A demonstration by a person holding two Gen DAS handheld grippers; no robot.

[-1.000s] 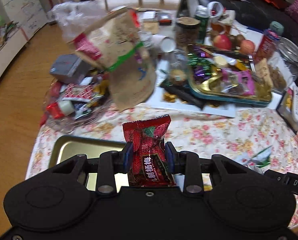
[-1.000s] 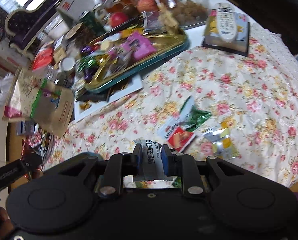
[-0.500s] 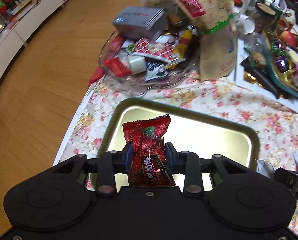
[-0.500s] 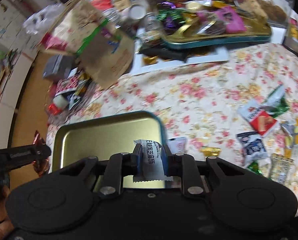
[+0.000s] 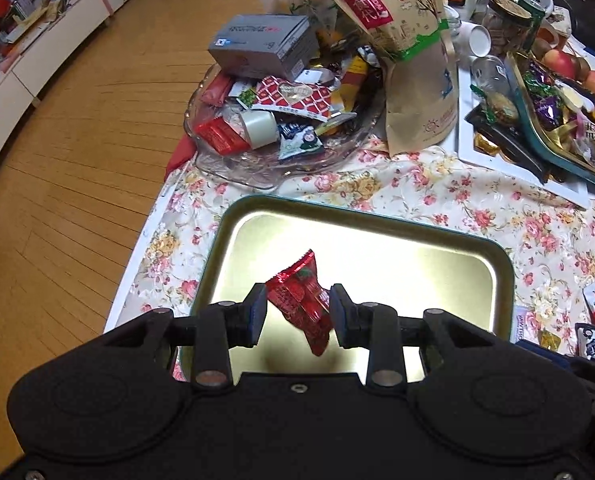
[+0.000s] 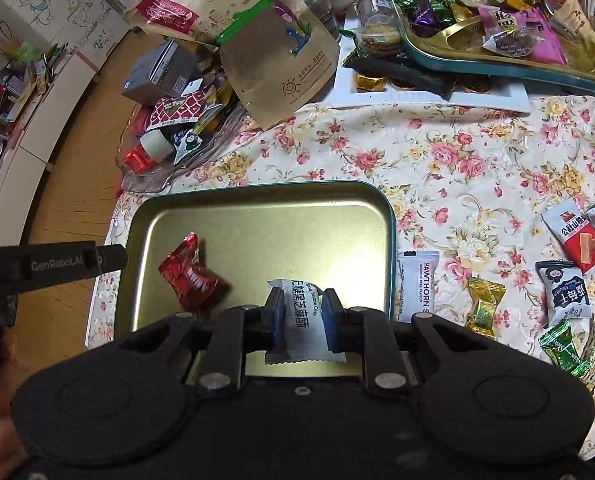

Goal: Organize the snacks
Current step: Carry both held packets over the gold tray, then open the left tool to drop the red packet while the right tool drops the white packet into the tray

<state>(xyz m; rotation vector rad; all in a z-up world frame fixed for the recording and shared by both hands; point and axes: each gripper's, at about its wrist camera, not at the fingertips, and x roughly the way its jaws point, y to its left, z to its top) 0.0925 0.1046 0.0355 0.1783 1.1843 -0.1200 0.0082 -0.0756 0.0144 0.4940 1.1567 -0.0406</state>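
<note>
Left wrist view: the left gripper (image 5: pixel 297 312) has let go; the red candy (image 5: pixel 303 300) sits tilted and loose between its parted pads.
The right gripper (image 6: pixel 302 314) pinches a white sesame-crisp packet (image 6: pixel 303 320); both hang over the gold tray (image 6: pixel 257 216).

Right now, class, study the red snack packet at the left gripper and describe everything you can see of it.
The red snack packet is a small pillow pack of shiny, crinkled foil, printed with strawberries and pale lettering, its ends crimped. It hangs tilted between the left gripper's pads, over the gold tray with the teal rim. The right wrist view shows it clear of the fingers, so it looks released. Whether it touches the tray floor is unclear.
</note>
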